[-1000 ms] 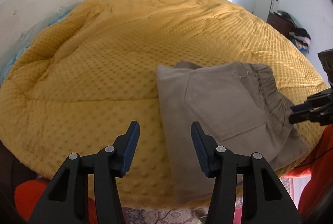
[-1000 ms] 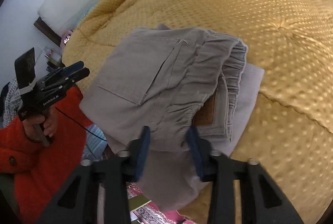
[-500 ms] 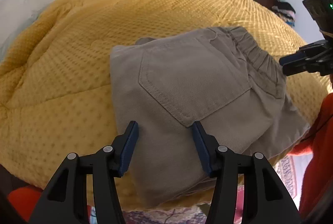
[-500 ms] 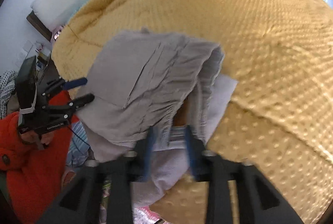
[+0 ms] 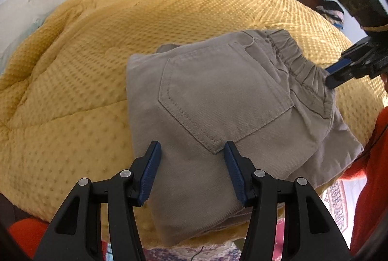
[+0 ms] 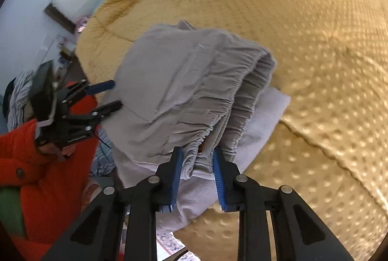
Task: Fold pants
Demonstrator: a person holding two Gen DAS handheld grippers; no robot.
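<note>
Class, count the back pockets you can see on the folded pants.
1: a patch pocket on the top layer of the pants, left of the waistband. Others may be hidden in the folds.

The pants' [image 6: 184,96] lower folded layers lie hidden beneath the top one.
</note>
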